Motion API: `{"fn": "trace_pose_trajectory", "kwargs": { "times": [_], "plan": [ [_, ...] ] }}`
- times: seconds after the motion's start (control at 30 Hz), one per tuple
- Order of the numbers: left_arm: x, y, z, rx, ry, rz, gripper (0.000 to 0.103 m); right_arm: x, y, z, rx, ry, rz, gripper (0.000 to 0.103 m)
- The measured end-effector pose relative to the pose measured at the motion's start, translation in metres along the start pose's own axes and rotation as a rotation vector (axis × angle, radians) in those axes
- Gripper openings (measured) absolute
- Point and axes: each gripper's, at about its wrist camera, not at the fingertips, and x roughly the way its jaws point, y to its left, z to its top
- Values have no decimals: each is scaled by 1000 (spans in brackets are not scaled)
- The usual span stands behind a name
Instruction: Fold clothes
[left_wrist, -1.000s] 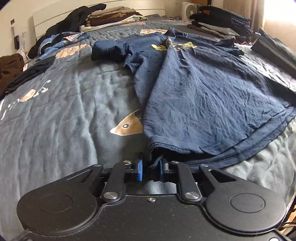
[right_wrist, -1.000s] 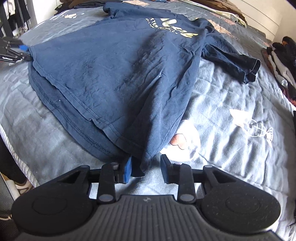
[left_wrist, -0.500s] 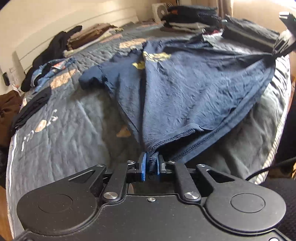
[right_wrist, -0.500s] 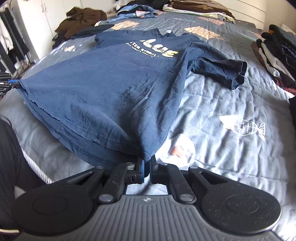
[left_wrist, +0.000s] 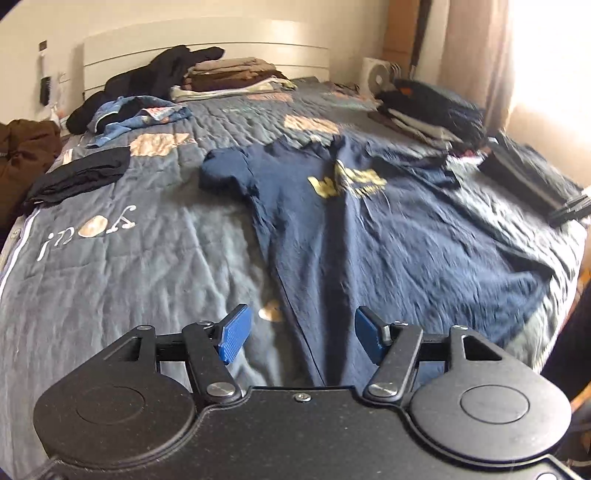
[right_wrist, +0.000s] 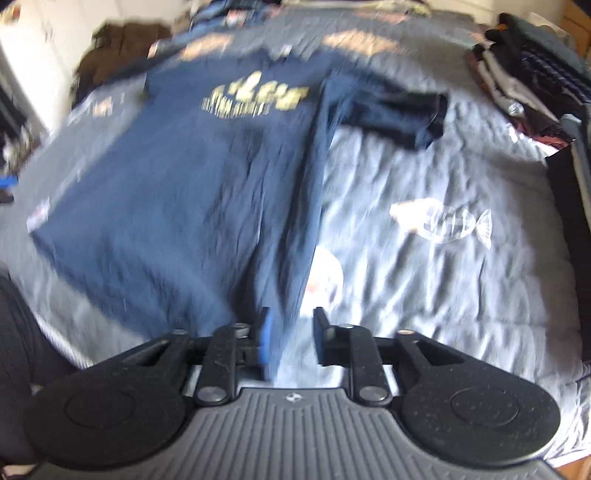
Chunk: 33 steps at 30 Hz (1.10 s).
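The navy shirt (left_wrist: 369, 236) lies spread print-up on the bed (left_wrist: 129, 266), sleeves out. Both grippers, left (left_wrist: 303, 334) and right (right_wrist: 291, 341), gape empty at its hem; likely next comes a fresh pinch for folding.

A bed (left_wrist: 155, 258) fills most of the left wrist view, covered by a grey-blue quilt (left_wrist: 110, 266) with tan patches and pale lettering. A white slatted headboard (left_wrist: 258, 40) stands against a cream wall (left_wrist: 147, 14) at the top. At upper right, a beige curtain (left_wrist: 476, 55) hangs beside a bright window (left_wrist: 554, 51), and a small white fan (left_wrist: 376, 75) sits near the bed's far corner.
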Motion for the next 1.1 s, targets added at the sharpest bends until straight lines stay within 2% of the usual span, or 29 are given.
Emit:
{"fn": "trace_pose_trajectory", "kwargs": {
  "times": [0.1, 0.17, 0.23, 0.27, 0.3, 0.33, 0.5, 0.63, 0.73, 0.87, 0.93, 1.07, 1.1],
  "plan": [
    [30, 24, 29, -106, -30, -31, 61, 8, -11, 30, 58, -115, 24, 46],
    [56, 38, 46, -146, -39, -24, 59, 27, -20, 50, 104, -151, 30, 46],
    [84, 51, 64, -152, -47, 3, 46, 46, -27, 68, 148, -176, 37, 46],
    [98, 57, 73, -148, -50, 16, 42, 57, -28, 78, 166, -182, 37, 47],
    [110, 62, 82, -132, -48, 27, 33, 68, -26, 86, 174, -191, 47, 47],
    [122, 67, 92, -111, -44, 36, 30, 79, -22, 94, 178, -201, 62, 47],
    [178, 88, 138, -11, -18, 97, 30, 134, -1, 133, 177, -251, 174, 47],
    [223, 106, 162, 11, -3, 159, 30, 166, 13, 152, 177, -279, 235, 47],
    [258, 123, 172, -21, 28, 189, 30, 183, 17, 158, 188, -272, 251, 48],
    [288, 121, 167, -17, 96, 143, 30, 187, 24, 156, 128, -255, 235, 48],
    [294, 104, 160, 54, 116, 110, 30, 188, 23, 154, 129, -252, 247, 48],
    [288, 65, 142, 214, 117, 95, 30, 190, 18, 153, 150, -242, 266, 48],
    [286, 59, 140, 241, 112, 95, 26, 190, 18, 152, 152, -239, 267, 48]
  ]
}}
